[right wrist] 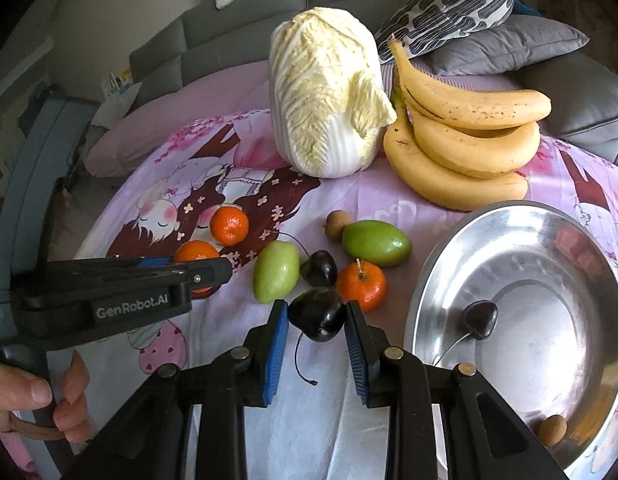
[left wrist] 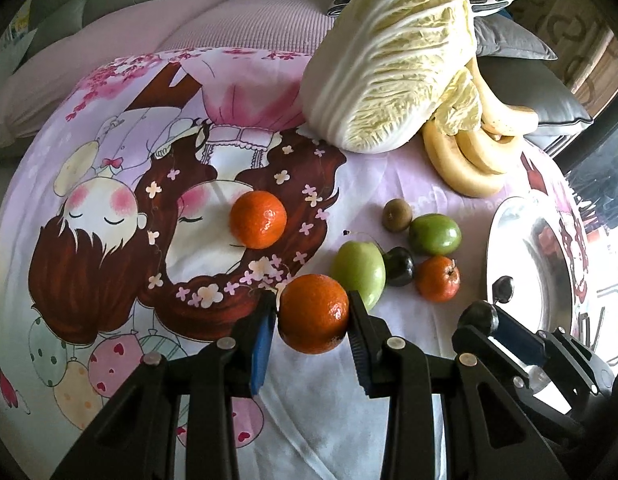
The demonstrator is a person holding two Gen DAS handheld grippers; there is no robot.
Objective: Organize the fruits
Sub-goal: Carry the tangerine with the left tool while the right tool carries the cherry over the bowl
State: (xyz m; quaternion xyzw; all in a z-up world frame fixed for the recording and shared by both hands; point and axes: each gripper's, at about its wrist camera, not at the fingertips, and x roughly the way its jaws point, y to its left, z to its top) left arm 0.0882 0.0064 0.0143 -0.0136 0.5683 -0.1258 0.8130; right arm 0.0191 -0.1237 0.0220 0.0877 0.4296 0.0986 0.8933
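My left gripper (left wrist: 313, 312) is shut on an orange tangerine (left wrist: 313, 313); it also shows in the right wrist view (right wrist: 197, 256). My right gripper (right wrist: 317, 318) is shut on a dark cherry (right wrist: 317, 319), just left of the steel bowl (right wrist: 521, 360). The bowl holds another cherry (right wrist: 479, 319) and a small brown fruit (right wrist: 552, 430). On the cloth lie a tangerine (left wrist: 258, 219), a small tangerine (left wrist: 437, 278), two green fruits (left wrist: 359, 272) (left wrist: 434, 234), a dark cherry (left wrist: 401, 266) and a brown fruit (left wrist: 397, 215).
A napa cabbage (right wrist: 325, 92) and a bunch of bananas (right wrist: 465, 136) lie at the back of the cartoon-print bedsheet (left wrist: 109, 200). Grey and patterned pillows (right wrist: 509, 40) sit behind them. The steel bowl (left wrist: 549, 260) is at the right.
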